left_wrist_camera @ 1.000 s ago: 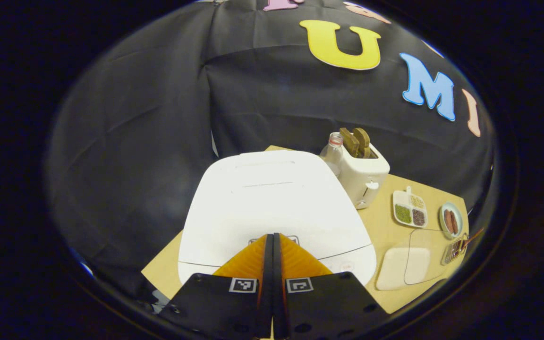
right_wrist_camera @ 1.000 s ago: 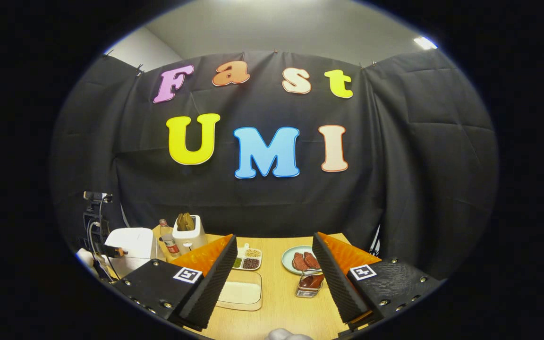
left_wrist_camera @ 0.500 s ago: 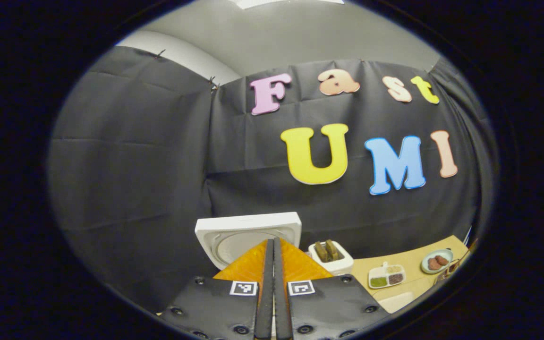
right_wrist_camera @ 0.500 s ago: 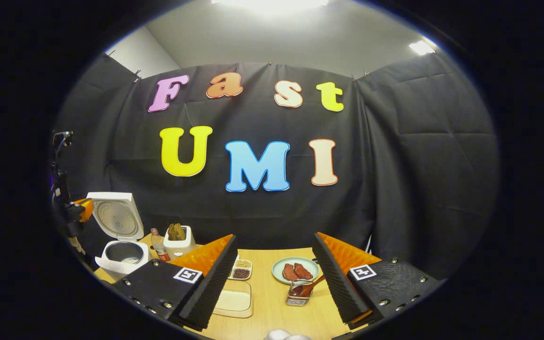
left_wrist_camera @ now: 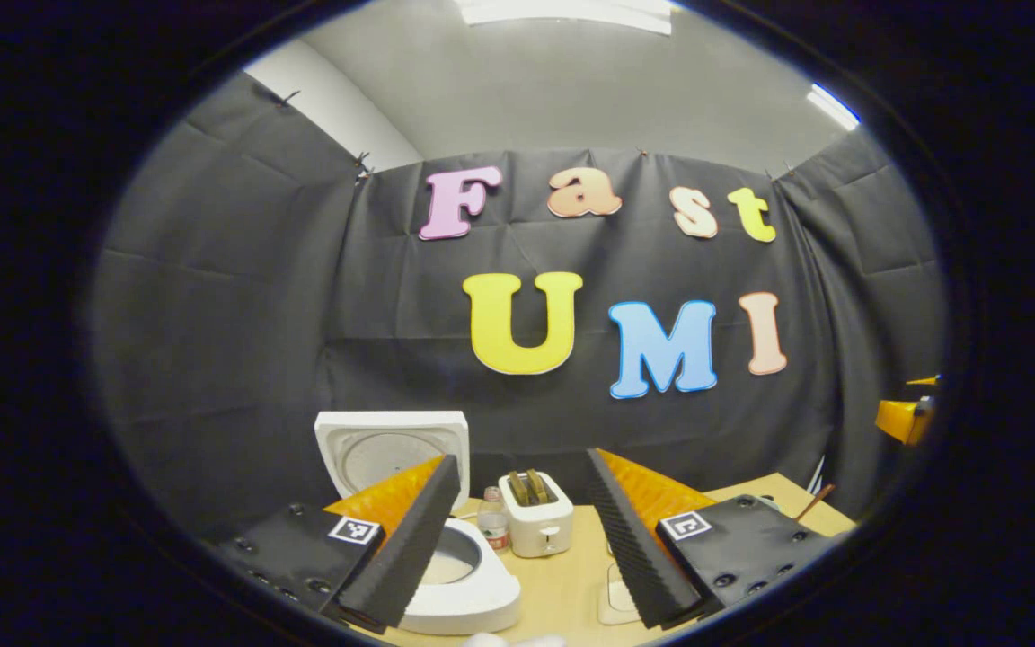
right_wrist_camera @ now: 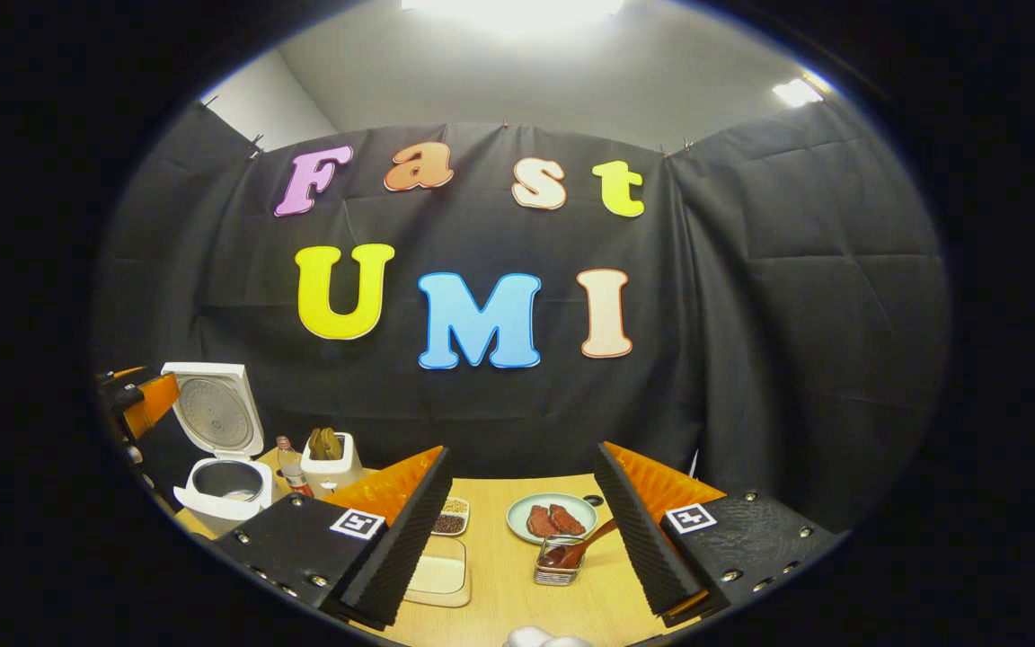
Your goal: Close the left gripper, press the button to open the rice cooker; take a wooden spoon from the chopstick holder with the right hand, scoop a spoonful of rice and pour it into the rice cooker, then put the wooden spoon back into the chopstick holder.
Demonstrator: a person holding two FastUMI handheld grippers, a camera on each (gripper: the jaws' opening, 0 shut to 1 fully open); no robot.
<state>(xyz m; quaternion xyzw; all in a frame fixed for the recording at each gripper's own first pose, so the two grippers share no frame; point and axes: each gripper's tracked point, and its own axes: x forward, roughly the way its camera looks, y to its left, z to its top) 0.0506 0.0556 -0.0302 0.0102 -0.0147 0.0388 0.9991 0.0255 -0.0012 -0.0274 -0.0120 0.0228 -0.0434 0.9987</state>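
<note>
The white rice cooker (left_wrist_camera: 468, 589) stands with its lid (left_wrist_camera: 392, 449) raised; in the right gripper view the rice cooker (right_wrist_camera: 225, 485) is far left on the table. My left gripper (left_wrist_camera: 522, 463) is open and empty, held back from the cooker and above it. It shows as the left gripper (right_wrist_camera: 145, 400) beside the lid. My right gripper (right_wrist_camera: 522, 454) is open and empty above the table's near edge. Ahead of it stands a wire chopstick holder (right_wrist_camera: 556, 566) with the wooden spoon (right_wrist_camera: 582, 544) leaning in it. A shallow tray of rice (right_wrist_camera: 438, 571) lies to its left.
A white toaster (right_wrist_camera: 329, 460) and a small bottle (right_wrist_camera: 288, 469) stand right of the cooker. A divided seasoning dish (right_wrist_camera: 451, 518) and a plate of meat (right_wrist_camera: 549, 518) lie farther back. The right gripper (left_wrist_camera: 906, 419) shows at the right edge of the left gripper view.
The left gripper was shut on top of the closed cooker; the lid sprang up, and the gripper has lifted back and opened. The right gripper has hardly moved.
</note>
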